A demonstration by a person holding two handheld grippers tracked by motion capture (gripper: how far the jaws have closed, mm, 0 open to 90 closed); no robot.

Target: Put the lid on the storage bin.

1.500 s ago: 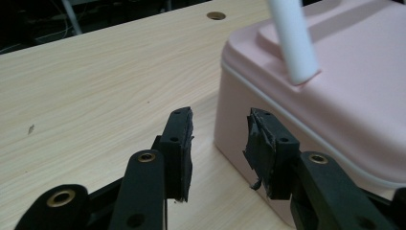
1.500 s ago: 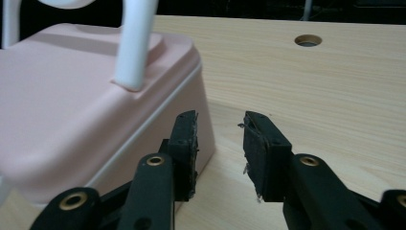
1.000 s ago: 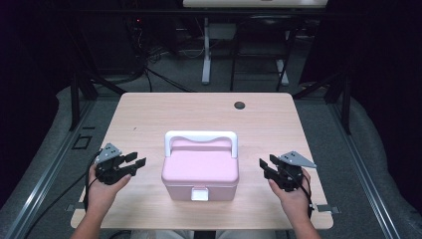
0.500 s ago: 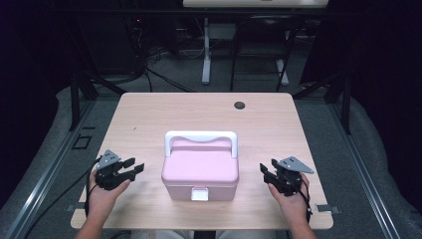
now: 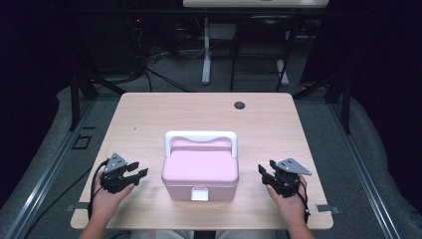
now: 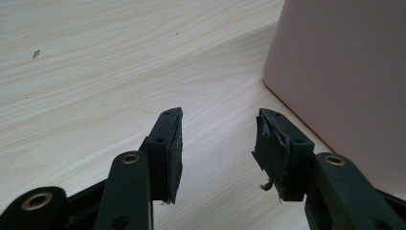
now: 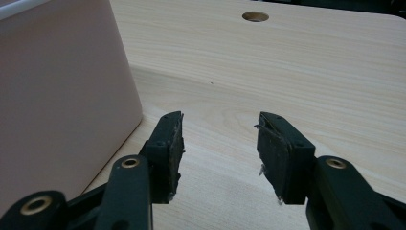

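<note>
Flanking the pink box [image 5: 200, 172] on the wooden table [image 5: 149, 114], the 2 grippers sit low near the table's front edge with nothing between their pads. The box rests near the middle of the front half of the table, lid down, its white handle [image 5: 200, 137] standing up behind the lid and its white latch [image 5: 199, 193] facing the person, apparently not yet undone. The left gripper [image 5: 137, 170] lies just beside the box's left wall, apart from it; its jaws have just been opening and now stand spread wide over bare wood, as the left gripper view confirms [image 6: 218, 143]. The right gripper [image 5: 263, 173] is a little off the box's right wall, its jaws also parted and empty in the right gripper view [image 7: 218, 143], with the table's cable hole [image 7: 255, 16] far ahead. By the look of it, the work on the box has barely begun: neither tool touches it, the lid is closed, and nothing has been lifted. What is left is likely everything, starting with closing in on the latch or the handle.
</note>
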